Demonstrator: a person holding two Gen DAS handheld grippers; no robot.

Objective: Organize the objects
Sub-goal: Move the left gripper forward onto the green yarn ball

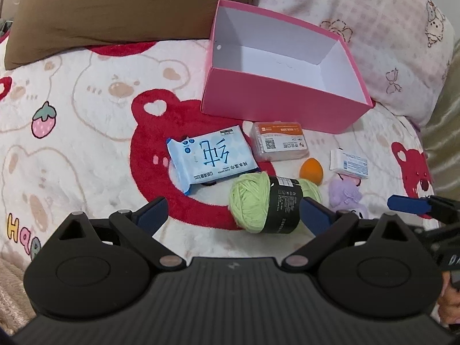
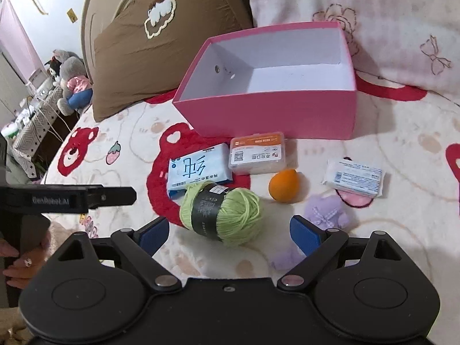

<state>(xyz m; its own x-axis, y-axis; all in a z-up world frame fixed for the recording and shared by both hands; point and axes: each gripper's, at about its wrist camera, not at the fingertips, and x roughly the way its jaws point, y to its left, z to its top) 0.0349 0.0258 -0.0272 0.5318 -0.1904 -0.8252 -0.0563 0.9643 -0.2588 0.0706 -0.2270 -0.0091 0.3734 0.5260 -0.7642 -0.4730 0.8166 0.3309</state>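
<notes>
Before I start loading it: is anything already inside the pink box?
Nothing shows inside the pink box: both views show bare white floor and walls, with small holes in one side wall. Only the strip of floor right behind the near wall is hidden.

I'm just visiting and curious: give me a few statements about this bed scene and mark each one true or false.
1. The pink box has nothing in it. True.
2. The green yarn ball is inside the box. False: it lies on the blanket in front of the box.
3. The right gripper has its jaws open. True.
4. The orange sponge is clamped in the left gripper. False: it lies free on the blanket.
5. The wipes pack lies beside the yarn. True.
</notes>
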